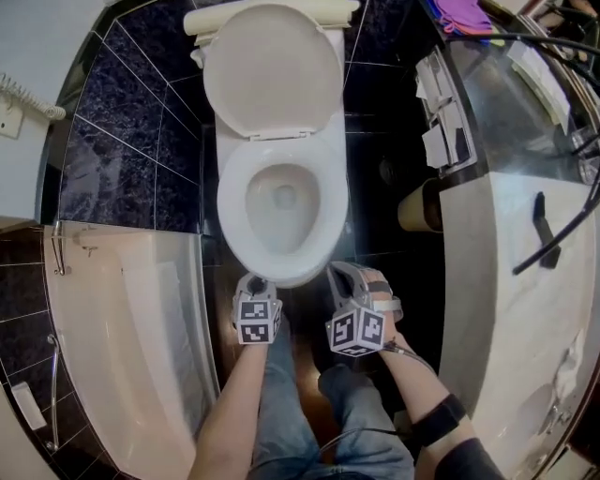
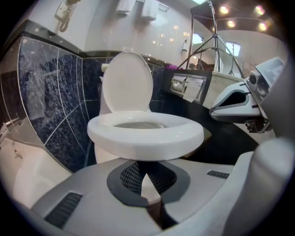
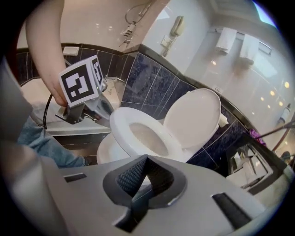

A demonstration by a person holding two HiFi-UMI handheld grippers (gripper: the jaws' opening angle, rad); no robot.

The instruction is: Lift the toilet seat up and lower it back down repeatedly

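Grey left hand-held gripper (image 2: 141, 162), right hand-held gripper (image 3: 146, 158): closed, empty.

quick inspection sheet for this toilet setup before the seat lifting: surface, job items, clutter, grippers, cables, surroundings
surface: dark glossy floor around the toilet base
job's things: toilet seat down on the bowl; lid upright against the tank
clutter: purple cloth on the counter; paper roll on the counter's side
grippers: left gripper shut, empty, tips just under the seat's front edge, contact unclear; right gripper shut, empty, short of the seat
cables: black cables across the counter; a cable trailing from the right gripper
surroundings: bathtub left, vanity counter right, wall phone
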